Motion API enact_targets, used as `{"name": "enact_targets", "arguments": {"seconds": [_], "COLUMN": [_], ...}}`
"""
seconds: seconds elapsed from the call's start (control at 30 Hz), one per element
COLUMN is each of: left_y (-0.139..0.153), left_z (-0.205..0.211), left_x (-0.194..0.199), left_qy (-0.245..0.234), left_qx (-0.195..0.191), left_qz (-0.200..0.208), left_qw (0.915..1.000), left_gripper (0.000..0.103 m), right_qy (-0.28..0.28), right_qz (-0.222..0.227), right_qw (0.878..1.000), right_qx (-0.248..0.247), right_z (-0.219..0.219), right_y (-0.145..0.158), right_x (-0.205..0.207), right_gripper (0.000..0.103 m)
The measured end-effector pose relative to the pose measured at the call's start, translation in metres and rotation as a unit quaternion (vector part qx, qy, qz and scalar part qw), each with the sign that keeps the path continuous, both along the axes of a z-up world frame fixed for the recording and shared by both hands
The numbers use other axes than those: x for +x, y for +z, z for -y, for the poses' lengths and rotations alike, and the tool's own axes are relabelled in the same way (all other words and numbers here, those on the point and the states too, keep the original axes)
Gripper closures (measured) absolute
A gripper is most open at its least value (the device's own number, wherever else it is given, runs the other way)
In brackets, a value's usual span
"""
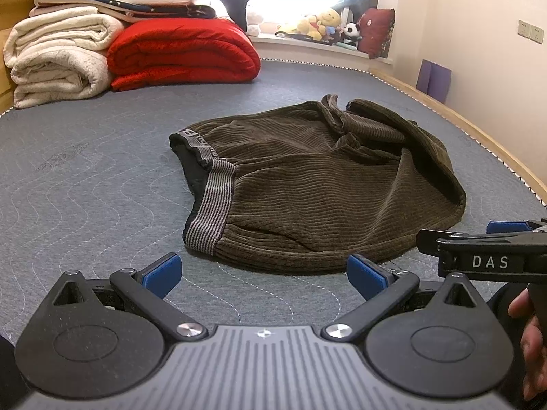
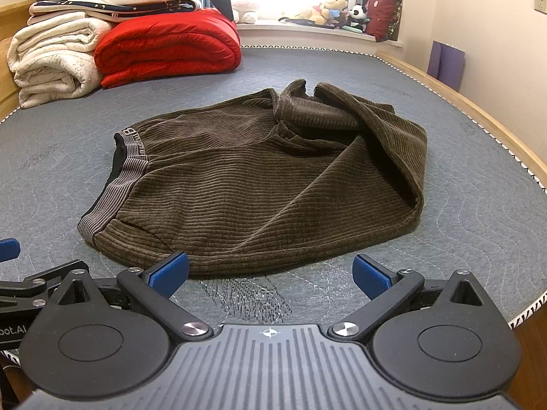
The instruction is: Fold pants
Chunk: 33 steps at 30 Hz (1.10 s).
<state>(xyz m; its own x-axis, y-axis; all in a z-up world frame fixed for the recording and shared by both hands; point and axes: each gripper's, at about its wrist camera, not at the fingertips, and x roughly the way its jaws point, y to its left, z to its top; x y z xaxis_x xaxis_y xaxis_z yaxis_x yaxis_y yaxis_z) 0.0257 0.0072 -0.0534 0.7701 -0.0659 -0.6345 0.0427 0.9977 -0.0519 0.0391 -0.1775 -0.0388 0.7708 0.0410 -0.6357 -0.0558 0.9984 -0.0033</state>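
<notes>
Brown corduroy pants [image 1: 307,184] lie folded in a rough bundle on the grey quilted mattress [image 1: 85,188], with the striped grey waistband [image 1: 212,205] at the left and a crumpled leg end on top at the back. They also show in the right wrist view [image 2: 256,184]. My left gripper [image 1: 263,273] is open and empty, just short of the pants' near edge. My right gripper [image 2: 270,273] is open and empty, its left pad [image 2: 169,271] close to the near hem. The right gripper also shows in the left wrist view [image 1: 485,249].
Folded white blankets [image 1: 58,58] and a red quilt [image 1: 181,51] are stacked at the back left of the mattress [image 2: 461,157]. Plush toys [image 1: 321,24] line the window sill. The wooden bed edge [image 1: 478,136] runs along the right.
</notes>
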Motion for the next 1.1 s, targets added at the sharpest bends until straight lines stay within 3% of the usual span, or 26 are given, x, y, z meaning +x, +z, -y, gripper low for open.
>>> {"name": "enact_targets", "arguments": {"seconds": [0.17, 0.33, 0.37, 0.4, 0.43, 0.5, 0.53, 0.73, 0.83, 0.87, 0.97, 1.03, 1.1], "left_y": [0.000, 0.011, 0.016, 0.018, 0.020, 0.020, 0.019, 0.000, -0.016, -0.023, -0.049, -0.071, -0.086], "left_z": [-0.002, -0.015, -0.020, -0.023, -0.027, -0.034, -0.039, -0.076, -0.098, -0.105, -0.124, -0.133, -0.138], "left_x": [-0.003, -0.007, -0.007, -0.005, -0.001, 0.008, 0.012, 0.062, 0.099, 0.113, 0.153, 0.180, 0.201], "left_qy": [-0.018, -0.030, -0.033, -0.041, -0.054, -0.062, -0.065, -0.038, -0.018, -0.009, 0.019, 0.025, 0.038], "left_qx": [-0.005, -0.012, -0.019, -0.025, -0.031, -0.043, -0.052, -0.091, -0.134, -0.146, -0.192, -0.237, -0.257], "left_qz": [0.006, 0.021, 0.028, 0.027, 0.018, 0.003, -0.001, -0.048, -0.067, -0.076, -0.100, -0.125, -0.134], "left_qw": [0.9998, 0.9993, 0.9989, 0.9985, 0.9979, 0.9971, 0.9965, 0.9940, 0.9886, 0.9863, 0.9762, 0.9631, 0.9564], "left_gripper": [0.000, 0.002, 0.012, 0.035, 0.049, 0.092, 0.094, 0.094, 0.087, 0.080, 0.069, 0.062, 0.052], "right_qy": [0.005, 0.014, 0.019, 0.025, 0.029, 0.035, 0.037, 0.001, -0.008, -0.013, -0.026, -0.035, -0.040], "right_qz": [0.021, 0.028, 0.028, 0.026, 0.024, 0.017, 0.010, -0.052, -0.091, -0.101, -0.128, -0.138, -0.143], "right_qw": [1.000, 0.999, 0.998, 0.997, 0.996, 0.993, 0.991, 0.978, 0.969, 0.966, 0.956, 0.952, 0.947], "right_qx": [0.002, 0.033, 0.048, 0.065, 0.080, 0.113, 0.131, 0.204, 0.228, 0.236, 0.261, 0.273, 0.285], "right_z": [-0.002, -0.004, -0.003, -0.002, -0.001, 0.001, 0.004, 0.019, 0.021, 0.022, 0.023, 0.025, 0.028], "right_y": [0.001, 0.003, 0.003, 0.003, 0.002, -0.001, -0.004, -0.033, -0.053, -0.058, -0.071, -0.078, -0.083], "right_x": [-0.003, -0.004, -0.003, -0.002, -0.001, 0.004, 0.008, 0.041, 0.058, 0.063, 0.079, 0.088, 0.096], "right_gripper": [0.006, 0.030, 0.035, 0.047, 0.056, 0.066, 0.071, 0.068, 0.060, 0.059, 0.059, 0.058, 0.058]}}
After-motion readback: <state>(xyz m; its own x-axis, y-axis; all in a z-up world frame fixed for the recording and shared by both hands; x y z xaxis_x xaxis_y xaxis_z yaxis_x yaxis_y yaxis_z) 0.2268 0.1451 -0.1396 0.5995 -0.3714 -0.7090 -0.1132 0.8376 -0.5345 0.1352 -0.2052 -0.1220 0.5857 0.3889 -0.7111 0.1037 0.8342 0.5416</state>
